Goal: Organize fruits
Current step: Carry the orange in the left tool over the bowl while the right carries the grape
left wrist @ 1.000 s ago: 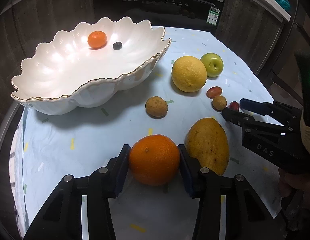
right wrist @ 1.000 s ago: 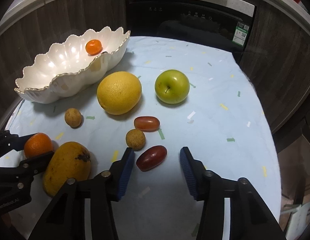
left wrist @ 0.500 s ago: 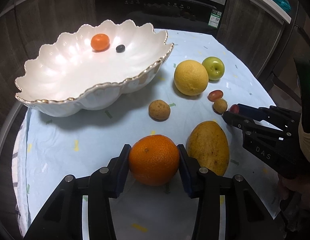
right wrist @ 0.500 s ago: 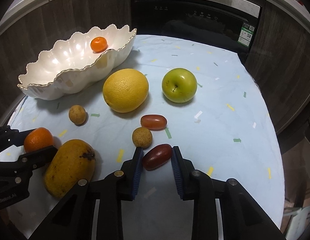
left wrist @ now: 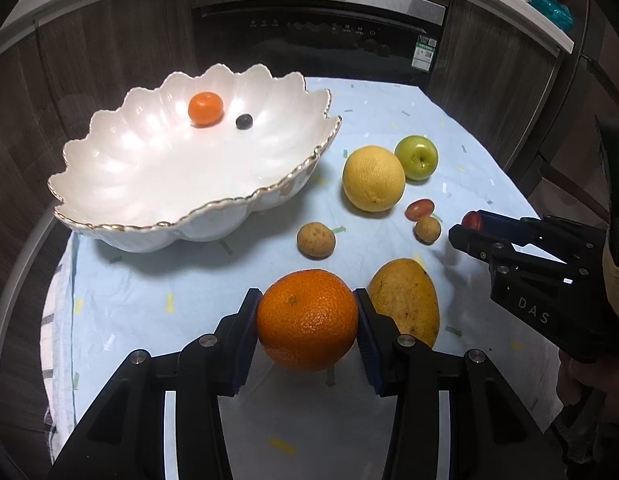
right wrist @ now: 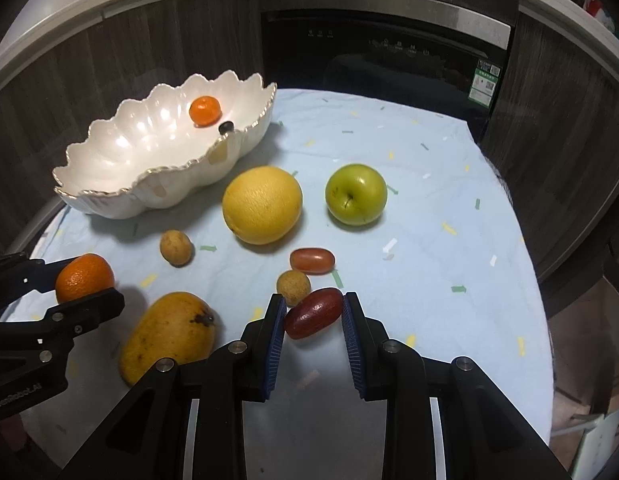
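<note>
- Left gripper [left wrist: 307,322]: jaws clamped on the large orange [left wrist: 307,320], one blue pad against each side. In the right wrist view the orange [right wrist: 84,278] sits between the black fingers at the left edge; cannot tell whether it touches the surface.
- Right gripper [right wrist: 314,314]: jaws narrowed around the dark red oblong fruit [right wrist: 314,313]. The left pad touches the fruit's end; the right pad looks in contact too. In the left wrist view only a red tip of this fruit [left wrist: 472,220] shows past the gripper fingers.
- White scalloped bowl [left wrist: 109,184] with a gold rim, at the far left of the surface [right wrist: 429,240], which is covered in a light blue cloth with small coloured flecks. It holds a small mandarin [left wrist: 205,109] and a dark berry [left wrist: 244,121], close together but apart.
- Mango [right wrist: 169,336]: lies near side, between the two grippers, just beside the left gripper's right finger.
- Yellow citrus [right wrist: 262,205] and green apple [right wrist: 356,194]: side by side mid-surface, apart in the right wrist view.
- Second red oblong fruit [right wrist: 312,261] lies just beyond a small tan round fruit [right wrist: 294,287], which is just beside the gripped red fruit.
- Another tan round fruit [right wrist: 175,247] sits alone between bowl and mango.
- Dark appliance front [right wrist: 389,56] behind the surface.
</note>
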The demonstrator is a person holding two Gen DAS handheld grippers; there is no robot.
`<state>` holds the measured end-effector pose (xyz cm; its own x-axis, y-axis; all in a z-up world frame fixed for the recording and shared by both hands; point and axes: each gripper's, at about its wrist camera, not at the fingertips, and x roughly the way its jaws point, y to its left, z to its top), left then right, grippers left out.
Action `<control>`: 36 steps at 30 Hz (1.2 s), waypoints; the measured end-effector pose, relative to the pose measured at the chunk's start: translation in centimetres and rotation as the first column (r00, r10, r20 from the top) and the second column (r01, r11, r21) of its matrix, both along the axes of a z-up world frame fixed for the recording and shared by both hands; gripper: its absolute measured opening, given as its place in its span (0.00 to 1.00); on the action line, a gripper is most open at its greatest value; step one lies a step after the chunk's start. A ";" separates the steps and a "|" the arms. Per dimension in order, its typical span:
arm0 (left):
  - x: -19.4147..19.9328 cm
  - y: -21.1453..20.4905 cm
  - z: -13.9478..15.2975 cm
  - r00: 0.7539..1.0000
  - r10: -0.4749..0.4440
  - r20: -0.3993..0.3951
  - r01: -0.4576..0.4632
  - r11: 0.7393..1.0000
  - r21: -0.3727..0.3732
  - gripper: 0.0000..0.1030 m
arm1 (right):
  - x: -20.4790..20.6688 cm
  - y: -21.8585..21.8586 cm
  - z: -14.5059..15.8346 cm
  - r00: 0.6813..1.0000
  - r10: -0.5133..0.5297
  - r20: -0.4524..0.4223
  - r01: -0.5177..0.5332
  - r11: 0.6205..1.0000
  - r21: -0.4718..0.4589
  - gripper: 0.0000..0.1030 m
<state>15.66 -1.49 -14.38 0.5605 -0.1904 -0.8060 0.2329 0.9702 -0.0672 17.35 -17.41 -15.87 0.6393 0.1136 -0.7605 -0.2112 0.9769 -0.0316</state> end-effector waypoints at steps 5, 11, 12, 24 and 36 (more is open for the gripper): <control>-0.4 0.1 0.9 1.000 0.005 0.017 -0.005 1.000 0.001 0.43 | -0.4 0.2 1.3 1.000 0.002 0.022 -0.002 1.000 0.010 0.29; -0.6 0.3 2.1 0.999 0.014 0.038 -0.014 1.000 -0.005 0.43 | -0.7 0.5 2.8 0.999 0.006 0.050 -0.007 1.000 0.019 0.29; -0.6 0.4 2.3 0.999 0.016 0.040 -0.015 1.000 -0.006 0.43 | -0.7 0.5 3.1 0.998 0.007 0.055 -0.008 1.000 0.020 0.29; -0.5 1.6 4.4 0.996 0.055 0.076 -0.054 0.998 -0.017 0.43 | -1.0 1.8 5.5 0.995 0.031 0.099 -0.033 0.999 0.028 0.29; 0.0 3.4 6.1 0.989 0.100 0.111 -0.097 0.995 -0.034 0.43 | -0.4 3.9 7.9 0.989 0.054 0.140 -0.059 0.998 0.029 0.29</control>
<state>15.70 1.88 -8.26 0.6647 -0.1518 -0.7316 0.1440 0.9868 -0.0739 16.92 -13.55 -8.00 0.7301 0.1762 -0.6602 -0.2620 0.9645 -0.0324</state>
